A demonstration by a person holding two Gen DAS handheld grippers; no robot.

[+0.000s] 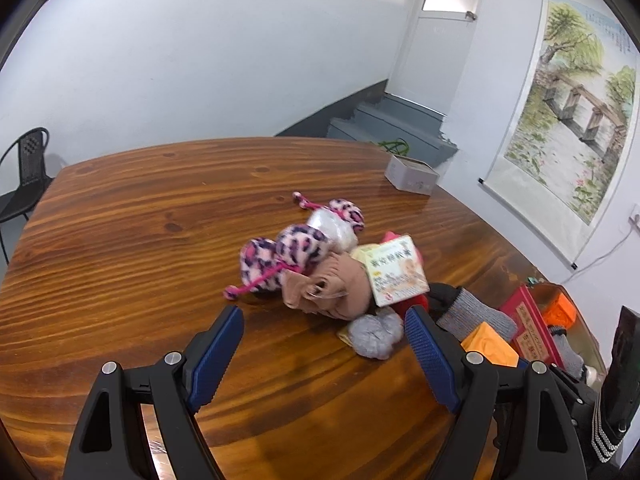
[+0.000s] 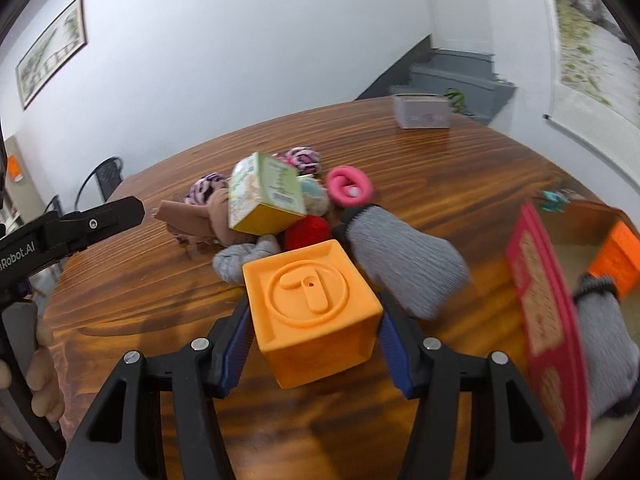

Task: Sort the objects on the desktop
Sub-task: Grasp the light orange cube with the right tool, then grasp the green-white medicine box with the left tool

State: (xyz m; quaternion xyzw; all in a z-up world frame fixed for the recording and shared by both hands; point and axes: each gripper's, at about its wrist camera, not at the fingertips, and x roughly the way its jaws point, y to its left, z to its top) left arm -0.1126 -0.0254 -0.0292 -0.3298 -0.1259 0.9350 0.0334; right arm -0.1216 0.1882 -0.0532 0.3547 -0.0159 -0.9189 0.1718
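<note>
Right gripper [image 2: 314, 320]: blue pads sit right up against both sides of the orange plastic cube with a raised circle on top [image 2: 314, 308], so it looks clamped on it. The cube is low over the brown wood-grain table [image 2: 140, 280], can't tell if its bottom touches.
Left gripper [image 1: 324, 344]: jaws wide apart, nothing between them, just bare tabletop. It points at the pile from the near side.
Pile: mid-table heap, all touching. Pink leopard-print fuzzy pom-poms on a cord [image 1: 288, 256], a crumpled tan cloth thing [image 1: 328, 288], a yellow-green printed cardboard box [image 2: 266, 194] tilted on top, a red yarn ball [image 2: 308, 230], a pink rubber ring [image 2: 350, 186], a small grey fluffy wad [image 1: 376, 334].
Grey knit glove [image 2: 400, 256]: just right of the cube, blurry.
Right edge: open cardboard box [image 2: 580, 236] with a red printed flat packet [image 2: 548, 320] leaning at its near side and something orange inside.
Far end: small grey tin [image 1: 412, 174], well apart from the pile.
</note>
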